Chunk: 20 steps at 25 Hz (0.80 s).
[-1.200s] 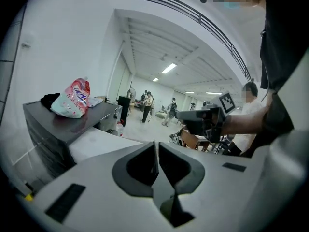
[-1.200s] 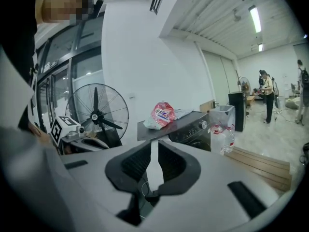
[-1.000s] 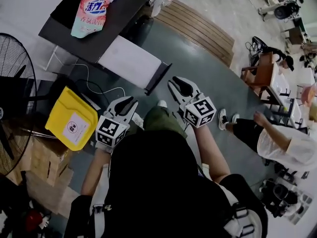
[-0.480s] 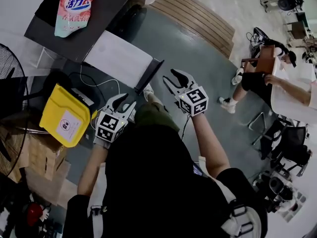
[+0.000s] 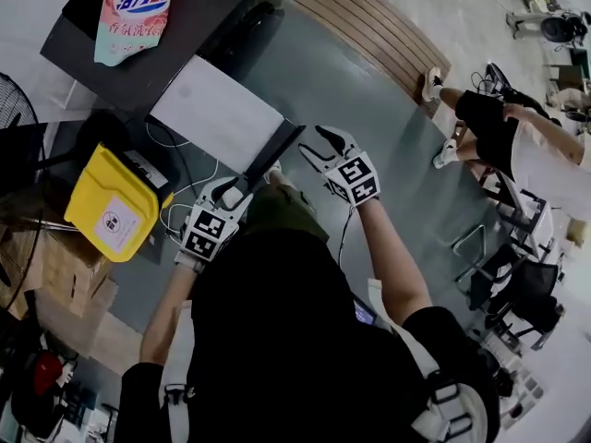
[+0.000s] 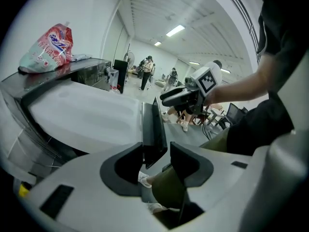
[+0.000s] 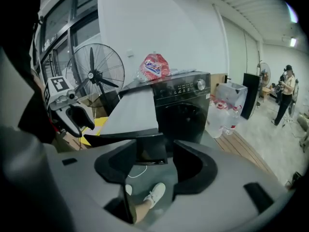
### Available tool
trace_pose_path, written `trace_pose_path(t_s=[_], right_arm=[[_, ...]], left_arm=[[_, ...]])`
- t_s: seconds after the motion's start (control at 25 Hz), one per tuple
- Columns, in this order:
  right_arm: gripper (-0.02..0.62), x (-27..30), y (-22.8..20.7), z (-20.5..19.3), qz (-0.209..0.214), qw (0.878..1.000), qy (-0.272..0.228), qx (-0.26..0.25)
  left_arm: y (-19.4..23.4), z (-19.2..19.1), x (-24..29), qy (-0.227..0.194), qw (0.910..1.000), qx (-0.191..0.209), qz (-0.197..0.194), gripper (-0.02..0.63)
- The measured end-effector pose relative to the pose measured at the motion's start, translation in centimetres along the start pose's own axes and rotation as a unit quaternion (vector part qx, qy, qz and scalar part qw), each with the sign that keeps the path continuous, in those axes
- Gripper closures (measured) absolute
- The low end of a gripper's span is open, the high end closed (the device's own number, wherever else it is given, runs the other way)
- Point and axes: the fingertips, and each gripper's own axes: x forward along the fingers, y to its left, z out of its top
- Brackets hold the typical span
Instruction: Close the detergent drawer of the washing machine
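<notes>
Lowered toward the drawer since the earlier frames: left gripper [image 5: 229, 192] and right gripper [image 5: 311, 141], jaws just opened wide, nothing clamped. Seen between each pair of jaws: dark front panel [image 5: 270, 155] of white detergent drawer [image 5: 217, 111], pulled well out of black washing machine [image 5: 138, 58]. Beyond, laid on the machine top: detergent pouch [image 5: 134, 12].

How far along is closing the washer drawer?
Done: nothing, the drawer still sticks out. In hand: left claw and right claw, jaws just opened, each frame its front panel without pressing it. Left: pushing it shut.
</notes>
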Motion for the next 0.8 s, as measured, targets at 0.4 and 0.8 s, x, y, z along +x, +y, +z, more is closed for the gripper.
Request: trace_pose_path(t_s=[0.4,0.8], right_arm=[[0.36,2.5,-0.5,-0.7,0.05,0.995,0.034,-0.082],[0.402,3.1,0.1,-0.9,0.084,0.982,0.045,-0.166]], left_arm=[[0.0,-1.4,2.2,0.027,0.9993,-0.018,-0.017,0.436],[-0.6,-1.8,2.6,0.032,0.9987,-0.028,-0.027,0.437]])
